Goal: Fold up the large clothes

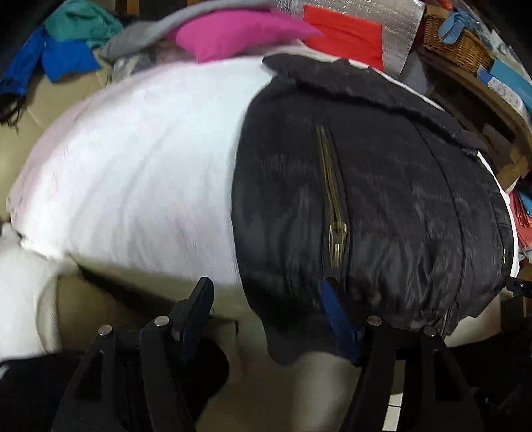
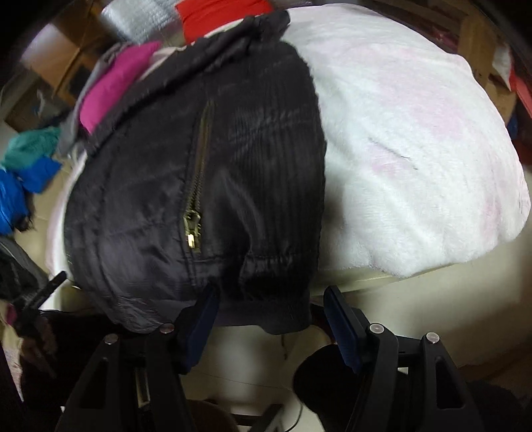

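A black quilted jacket with a brass zipper lies folded on a white fluffy blanket. It also shows in the right wrist view, with its hem hanging over the front edge. My left gripper is open, its right finger at the jacket's lower left corner. My right gripper is open, with the jacket's ribbed hem between its fingers. The blanket lies to the right in the right wrist view.
A pile of clothes lies behind: pink, red, teal, blue. A wicker basket and wooden shelf stand at the right. A beige surface lies under the blanket.
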Motion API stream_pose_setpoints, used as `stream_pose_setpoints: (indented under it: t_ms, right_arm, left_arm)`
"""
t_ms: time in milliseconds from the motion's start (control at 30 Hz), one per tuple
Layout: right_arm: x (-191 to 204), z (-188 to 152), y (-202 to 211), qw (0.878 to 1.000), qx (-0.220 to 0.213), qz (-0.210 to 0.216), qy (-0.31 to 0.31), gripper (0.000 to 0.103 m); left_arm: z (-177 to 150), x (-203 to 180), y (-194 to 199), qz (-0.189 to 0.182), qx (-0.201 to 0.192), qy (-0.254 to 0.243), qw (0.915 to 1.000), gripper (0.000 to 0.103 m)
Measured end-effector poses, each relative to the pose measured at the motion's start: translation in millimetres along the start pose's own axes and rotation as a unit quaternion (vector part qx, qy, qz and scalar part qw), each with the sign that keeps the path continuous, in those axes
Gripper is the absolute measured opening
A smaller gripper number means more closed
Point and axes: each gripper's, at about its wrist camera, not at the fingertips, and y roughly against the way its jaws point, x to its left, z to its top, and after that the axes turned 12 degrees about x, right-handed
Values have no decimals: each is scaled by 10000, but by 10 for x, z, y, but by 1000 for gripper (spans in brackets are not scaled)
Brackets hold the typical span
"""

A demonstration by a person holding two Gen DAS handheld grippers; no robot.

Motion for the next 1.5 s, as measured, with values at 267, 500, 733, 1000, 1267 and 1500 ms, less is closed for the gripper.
stream_pose_setpoints:
  t_ms: [267, 500, 733, 1000, 1267, 1500]
  right_arm:
    - [66, -51, -103, 9996, -178, 79, 206, 69]
    - [49, -110, -105, 9992, -118, 217, 306, 54]
    - [-63, -12, -327, 9996, 211, 113, 141, 71]
    - [231, -143, -209, 9984, 196, 123, 507, 22]
    - [233, -152, -190, 9954, 384, 781, 411, 23]
    - [419, -188, -182, 9952, 243, 339, 885, 14]
  left_arm:
    - [-79, 36, -255, -574, 659, 183, 9960, 68]
    - [-145, 5, -324, -1127, 751, 50, 9908, 67]
    - [-162, -33, -524, -1028, 1076, 106, 9888, 66]
    - [-146, -129, -650, -1214, 1133, 48, 9861, 62]
    - [-129, -95, -686, -1240, 1203, 225, 9847, 47]
    - [-108, -45, -743, -1465, 1192, 287, 9816, 30]
